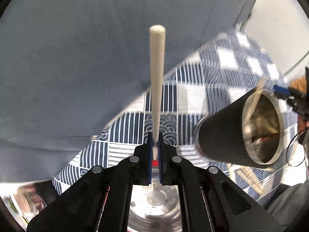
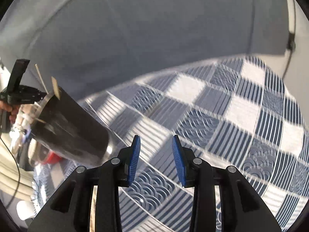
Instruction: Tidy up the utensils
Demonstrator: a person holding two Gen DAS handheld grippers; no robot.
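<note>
Patterned tablecloth (image 1: 193,96) below: left claw (image 1: 155,148) clamps a cream-handled utensil (image 1: 157,67), handle pointing away; dark cup (image 1: 231,135) lies rightward; right claw (image 2: 155,158) half-open, empty.

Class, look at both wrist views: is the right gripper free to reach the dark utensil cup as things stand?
Probably yes. The right gripper is open with nothing between its fingers, and the dark utensil cup stands close beside it on the patterned cloth, with nothing between them.

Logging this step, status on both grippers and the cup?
Left gripper shut on cream-handled utensil. Right gripper open, empty. Black metal-rimmed cup upright on patterned cloth, utensils inside. Path looks clear.
</note>
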